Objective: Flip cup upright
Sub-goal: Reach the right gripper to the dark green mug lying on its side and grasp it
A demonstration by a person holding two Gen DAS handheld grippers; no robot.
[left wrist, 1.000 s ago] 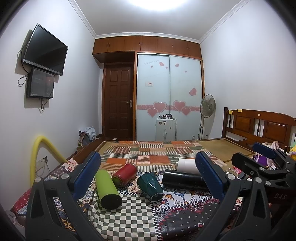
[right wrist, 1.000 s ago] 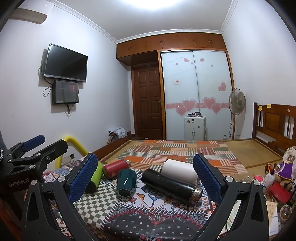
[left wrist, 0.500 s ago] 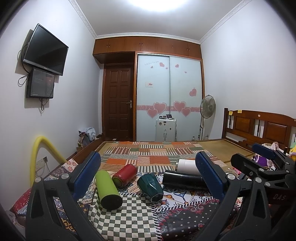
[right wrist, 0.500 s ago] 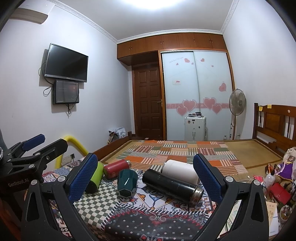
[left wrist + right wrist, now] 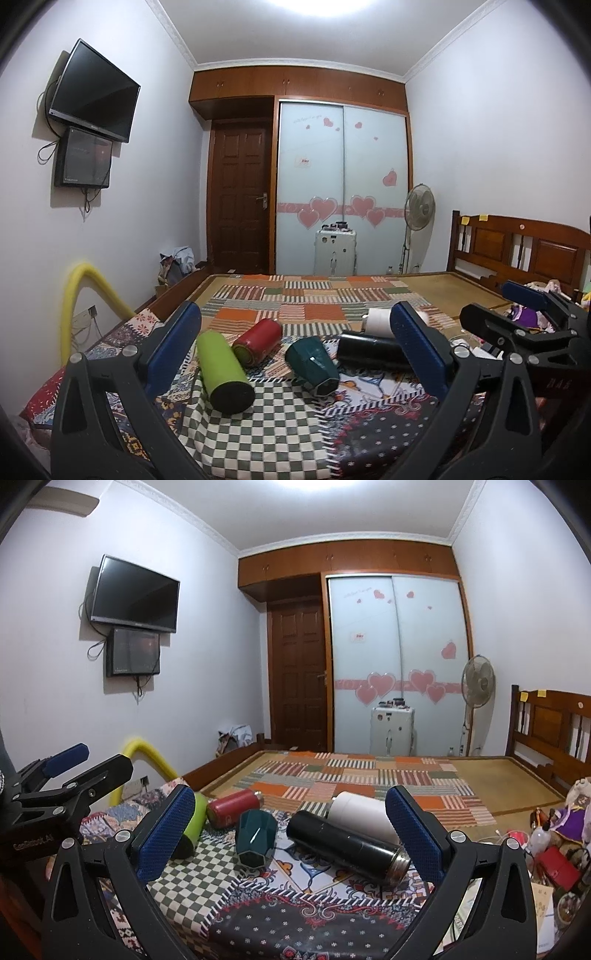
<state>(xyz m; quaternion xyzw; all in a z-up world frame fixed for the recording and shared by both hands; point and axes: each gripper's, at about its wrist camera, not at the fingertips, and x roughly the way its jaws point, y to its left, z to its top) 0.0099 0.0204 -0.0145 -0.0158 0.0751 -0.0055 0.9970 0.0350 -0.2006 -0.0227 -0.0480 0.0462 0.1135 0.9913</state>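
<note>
The dark green faceted cup [image 5: 313, 363] [image 5: 256, 832] lies on its side on the patchwork-covered bed [image 5: 314, 306], near the bed's front edge, amid a row of toppled bottles. The long black steel flask [image 5: 347, 843] lies just right of it, a white cylinder [image 5: 360, 810] behind that, and a lime-green bottle [image 5: 221, 369] and red bottle [image 5: 258, 341] lie to the left. Left gripper [image 5: 295, 360] and right gripper [image 5: 290, 836] hover before the bed, their jaws wide, holding nothing.
</note>
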